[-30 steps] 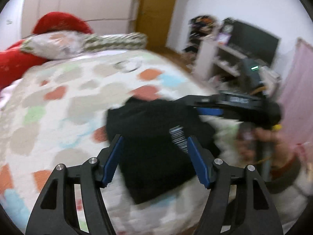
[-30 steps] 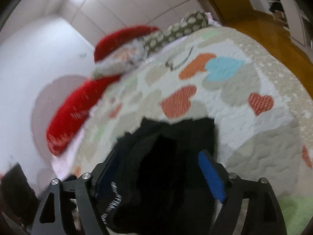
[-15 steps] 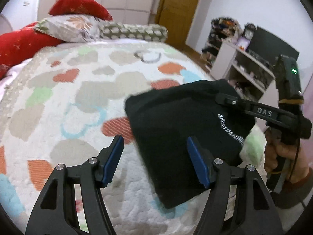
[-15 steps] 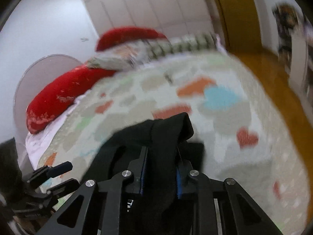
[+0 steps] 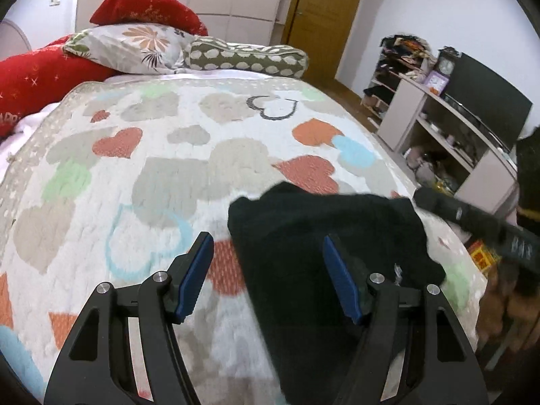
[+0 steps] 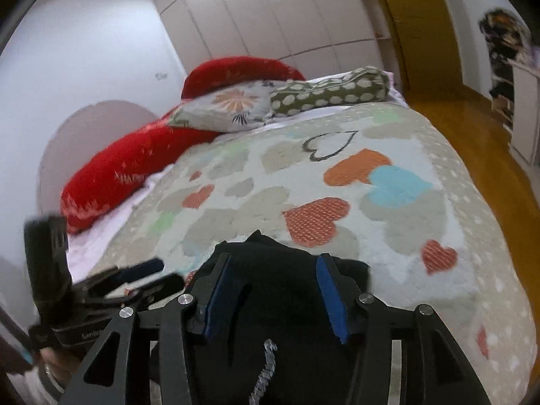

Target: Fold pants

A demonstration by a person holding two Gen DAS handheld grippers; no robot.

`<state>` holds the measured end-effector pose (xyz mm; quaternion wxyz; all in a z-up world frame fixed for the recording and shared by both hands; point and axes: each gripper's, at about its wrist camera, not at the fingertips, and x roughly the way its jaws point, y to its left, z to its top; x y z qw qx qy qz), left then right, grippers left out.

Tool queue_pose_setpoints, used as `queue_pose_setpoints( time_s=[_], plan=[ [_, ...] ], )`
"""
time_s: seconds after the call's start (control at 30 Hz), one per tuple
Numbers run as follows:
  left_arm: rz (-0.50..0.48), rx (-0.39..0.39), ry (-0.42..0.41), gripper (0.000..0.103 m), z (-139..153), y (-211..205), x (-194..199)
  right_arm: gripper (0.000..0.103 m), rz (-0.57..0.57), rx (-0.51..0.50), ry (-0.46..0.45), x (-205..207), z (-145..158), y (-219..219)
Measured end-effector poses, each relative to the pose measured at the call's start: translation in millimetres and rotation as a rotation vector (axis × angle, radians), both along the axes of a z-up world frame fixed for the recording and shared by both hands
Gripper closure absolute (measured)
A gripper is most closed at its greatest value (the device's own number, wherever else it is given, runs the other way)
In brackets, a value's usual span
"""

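The black pants (image 5: 303, 243) lie folded in a compact bundle on the heart-patterned quilt (image 5: 168, 155) near the bed's front edge. They also show in the right wrist view (image 6: 276, 303). My left gripper (image 5: 268, 273) is open and empty just above the bundle's left part. My right gripper (image 6: 273, 290) is open, its fingers standing either side of the bundle without closing on it. The right gripper's body shows at the right of the left wrist view (image 5: 472, 219).
Red cushions (image 5: 40, 71), a floral pillow (image 5: 135, 44) and a dotted bolster (image 5: 246, 57) lie at the head of the bed. A shelf unit with a TV (image 5: 479, 111) stands to the right, beyond the wooden floor (image 6: 472, 128).
My right gripper held the pants half a second ago and has opened, leaving them on the quilt. My left gripper stayed open.
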<state>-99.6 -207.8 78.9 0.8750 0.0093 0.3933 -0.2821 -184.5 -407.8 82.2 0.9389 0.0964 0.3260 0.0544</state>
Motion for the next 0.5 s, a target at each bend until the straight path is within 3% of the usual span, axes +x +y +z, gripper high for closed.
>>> queue_pose_setpoints(
  time_s=[0.13, 0.23, 0.4, 0.5],
  plan=[
    [0.009, 0.040, 0.010, 0.036, -10.7, -19.0, 18.9, 0.055, -0.017, -0.021, 0.088, 24.1, -24.5, 1.0],
    [-0.023, 0.071, 0.078, 0.036, -31.4, -35.3, 28.5, 0.055, -0.042, -0.027, 0.153, 26.3, -45.0, -9.8],
    [-0.018, 0.085, 0.093, 0.033, -42.1, -41.6, 30.0, 0.054, -0.051, -0.045, 0.142, 22.4, -59.6, -17.0],
    [-0.013, 0.090, 0.093, 0.033, -38.4, -39.2, 28.8, 0.053, -0.042, -0.052, 0.144, 22.4, -51.2, -14.7]
  ],
)
